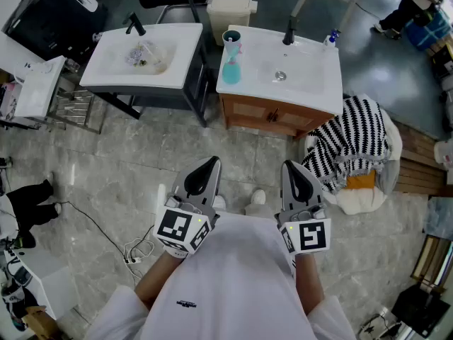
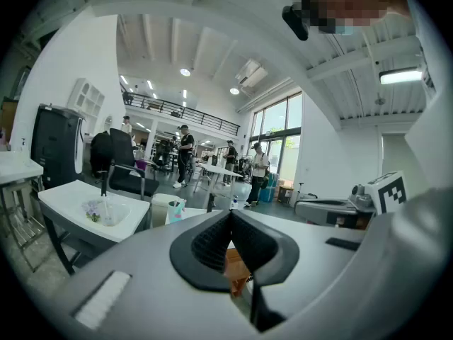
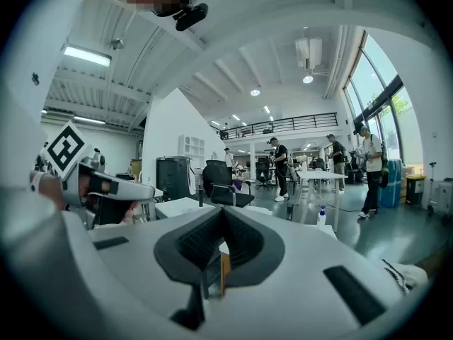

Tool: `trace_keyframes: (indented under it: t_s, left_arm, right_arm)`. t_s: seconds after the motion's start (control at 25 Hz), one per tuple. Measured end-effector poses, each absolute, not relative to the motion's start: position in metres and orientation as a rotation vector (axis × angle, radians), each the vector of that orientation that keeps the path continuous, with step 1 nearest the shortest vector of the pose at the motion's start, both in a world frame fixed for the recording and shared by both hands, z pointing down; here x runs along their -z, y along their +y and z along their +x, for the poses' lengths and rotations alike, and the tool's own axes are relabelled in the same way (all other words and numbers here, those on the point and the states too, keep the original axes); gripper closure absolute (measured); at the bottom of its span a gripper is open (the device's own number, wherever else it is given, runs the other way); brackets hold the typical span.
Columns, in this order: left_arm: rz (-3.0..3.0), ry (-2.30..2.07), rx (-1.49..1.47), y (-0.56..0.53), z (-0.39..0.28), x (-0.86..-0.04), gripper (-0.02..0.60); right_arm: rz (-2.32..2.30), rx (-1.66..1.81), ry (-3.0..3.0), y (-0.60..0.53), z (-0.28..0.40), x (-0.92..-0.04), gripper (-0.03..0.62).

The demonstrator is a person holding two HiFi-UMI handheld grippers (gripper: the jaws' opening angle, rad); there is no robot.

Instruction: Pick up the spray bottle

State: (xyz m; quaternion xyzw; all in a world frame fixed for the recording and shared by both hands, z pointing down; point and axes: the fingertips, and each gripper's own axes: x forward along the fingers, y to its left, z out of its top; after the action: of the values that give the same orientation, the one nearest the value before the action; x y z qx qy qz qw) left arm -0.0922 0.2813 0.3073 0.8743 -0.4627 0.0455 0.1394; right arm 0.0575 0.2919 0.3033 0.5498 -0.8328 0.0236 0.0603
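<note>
Head view: the white-topped wooden vanity counter (image 1: pixel 311 83) stands ahead of me, well apart from my left claw (image 1: pixel 212 163) and right claw (image 1: pixel 289 166), both closed and empty. The small blue-headed plastic spray bottle (image 1: pixel 330 40) stands at the counter's far right corner. It is probably light and slick, so I'd clamp its body below the head.

Left gripper (image 1: pixel 207 170) and right gripper (image 1: pixel 295 174) both closed, empty.

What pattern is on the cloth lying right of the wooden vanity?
The cloth has black-and-white stripes; head view.
</note>
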Motion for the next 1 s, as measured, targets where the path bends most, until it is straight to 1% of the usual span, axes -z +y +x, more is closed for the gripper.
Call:
trace_keyframes:
  t_s: [0.52,0.84,1.0]
  left_arm:
    - [2.497,-1.449,-0.134,0.276,-0.038,-0.306,0.577]
    - [2.474,-1.489,-0.156,0.267,0.003,-0.314,0.577]
    - [2.464,-1.487,-0.162,0.255,0.018,-0.314,0.577]
  right_arm:
    - [1.637,-0.084,-2.596,0.287,0.117,-0.302,0.588]
    - [1.661,-0.083,-2.602,0.279,0.173,-0.305,0.588]
    - [1.657,-0.099,-2.605,0.264,0.187,-0.310,0.588]
